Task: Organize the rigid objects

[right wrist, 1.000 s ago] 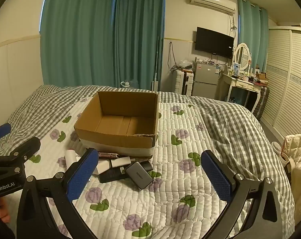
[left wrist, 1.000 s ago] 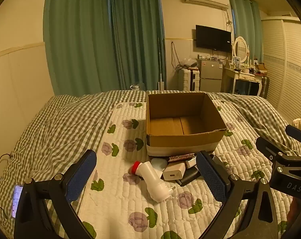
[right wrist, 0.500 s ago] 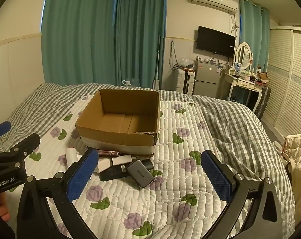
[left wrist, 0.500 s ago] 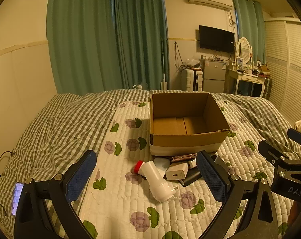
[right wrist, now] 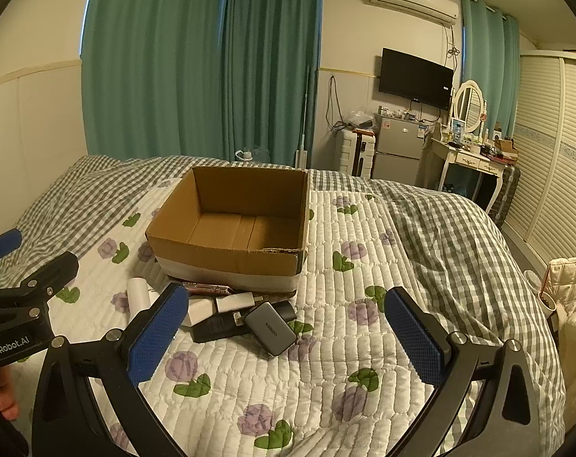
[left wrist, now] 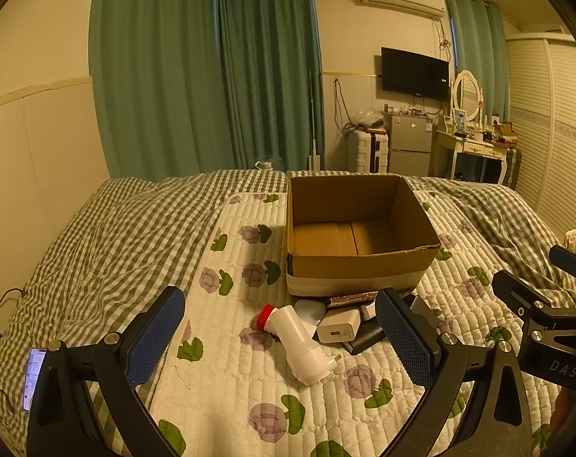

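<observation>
Left wrist view alone shows a phone (left wrist: 32,377) at the bed's left edge and the red cap of the white bottle (left wrist: 299,337); right wrist view alone shows the grey charger (right wrist: 270,328) fully. The left gripper (left wrist: 280,337) and right gripper (right wrist: 286,337) are both spread wide, holding nothing. The gadgets lie clustered just near of the cardboard box (left wrist: 360,262), which holds nothing.

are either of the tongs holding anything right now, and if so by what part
Nothing is held. The left tongs and right tongs are both open above the quilt, with the small gadgets lying loose before the brown cardboard box.
</observation>
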### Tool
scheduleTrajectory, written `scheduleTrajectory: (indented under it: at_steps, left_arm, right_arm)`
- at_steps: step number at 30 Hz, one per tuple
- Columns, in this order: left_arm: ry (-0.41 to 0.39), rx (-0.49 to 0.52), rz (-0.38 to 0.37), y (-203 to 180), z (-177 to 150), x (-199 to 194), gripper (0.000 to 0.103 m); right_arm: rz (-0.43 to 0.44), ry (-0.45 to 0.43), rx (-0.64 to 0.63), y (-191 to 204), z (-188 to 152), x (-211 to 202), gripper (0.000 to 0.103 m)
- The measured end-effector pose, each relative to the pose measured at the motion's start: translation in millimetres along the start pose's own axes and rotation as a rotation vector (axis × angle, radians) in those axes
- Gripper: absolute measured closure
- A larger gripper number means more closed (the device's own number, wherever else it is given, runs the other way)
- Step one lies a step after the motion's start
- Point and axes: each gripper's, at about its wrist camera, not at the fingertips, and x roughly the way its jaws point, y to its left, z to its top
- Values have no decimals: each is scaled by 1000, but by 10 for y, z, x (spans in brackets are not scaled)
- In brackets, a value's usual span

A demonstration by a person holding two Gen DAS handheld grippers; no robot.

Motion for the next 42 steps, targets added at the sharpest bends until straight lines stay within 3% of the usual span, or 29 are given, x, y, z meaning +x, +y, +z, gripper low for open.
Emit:
scheduleTrajectory:
  at_steps: [42]
  left_arm:
    - [-2,-12,-16,-12,19,-29,1]
  right_arm:
    - [19,25,-29,72,3,35,0]
